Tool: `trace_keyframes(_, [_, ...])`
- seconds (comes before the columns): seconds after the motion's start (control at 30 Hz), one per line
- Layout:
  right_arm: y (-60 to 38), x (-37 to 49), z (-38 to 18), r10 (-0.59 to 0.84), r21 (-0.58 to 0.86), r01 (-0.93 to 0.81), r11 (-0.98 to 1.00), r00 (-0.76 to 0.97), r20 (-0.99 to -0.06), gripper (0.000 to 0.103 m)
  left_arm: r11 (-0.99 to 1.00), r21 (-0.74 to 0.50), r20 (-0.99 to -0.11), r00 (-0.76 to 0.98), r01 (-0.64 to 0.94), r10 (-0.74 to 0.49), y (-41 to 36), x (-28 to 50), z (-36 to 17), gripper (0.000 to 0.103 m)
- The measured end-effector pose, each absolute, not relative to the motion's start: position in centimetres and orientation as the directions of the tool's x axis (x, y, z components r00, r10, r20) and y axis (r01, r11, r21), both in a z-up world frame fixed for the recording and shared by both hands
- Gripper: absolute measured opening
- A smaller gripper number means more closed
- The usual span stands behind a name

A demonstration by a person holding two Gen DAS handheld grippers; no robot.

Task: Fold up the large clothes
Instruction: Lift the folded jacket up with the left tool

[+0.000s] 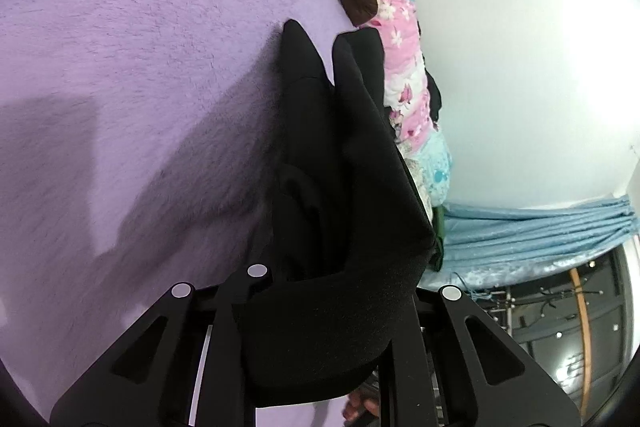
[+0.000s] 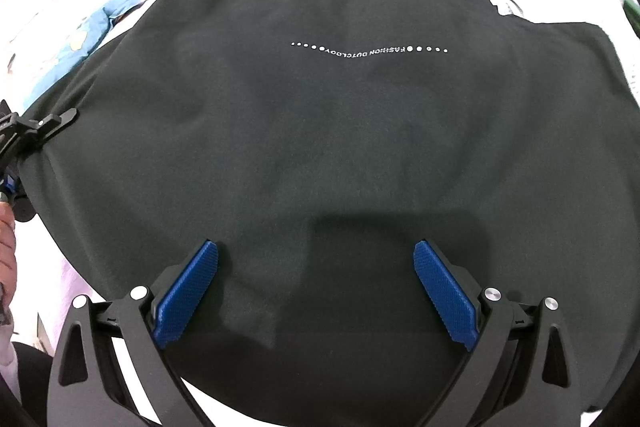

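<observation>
Beside floral bedding (image 1: 404,75), left claw (image 2: 60,121) pinches black sweatshirt (image 2: 320,155); right claw (image 2: 316,291) gapes.

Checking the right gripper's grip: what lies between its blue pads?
Only the black shirt, flat beneath the right gripper's wide-apart pads; right wrist view.

Black printed sweatshirt (image 2: 320,131) spread flat, one edge lifted.

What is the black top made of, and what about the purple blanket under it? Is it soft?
The black top looks like thick, matte knit cloth, maybe cotton: it bends in soft folds and does not shine. The purple blanket looks like fuzzy fleece, with a short, tufty nap. Both look soft.
</observation>
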State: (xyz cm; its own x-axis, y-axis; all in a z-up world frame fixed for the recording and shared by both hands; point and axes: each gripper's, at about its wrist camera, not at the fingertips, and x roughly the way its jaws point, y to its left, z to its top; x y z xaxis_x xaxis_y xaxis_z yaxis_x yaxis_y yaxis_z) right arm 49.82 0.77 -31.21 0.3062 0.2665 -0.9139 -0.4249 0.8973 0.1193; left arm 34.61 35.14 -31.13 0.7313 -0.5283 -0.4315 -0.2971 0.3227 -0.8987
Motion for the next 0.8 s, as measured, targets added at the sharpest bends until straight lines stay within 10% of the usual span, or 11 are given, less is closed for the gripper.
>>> trace_keyframes(0.8, [2.0,57.7,-27.0,0.345,0.059,-0.740,0.670,0.240,-0.907,0.095,0.527,-0.789,-0.561,0.721,-0.316,-0.408,32.2,28.3,-25.4,0.014])
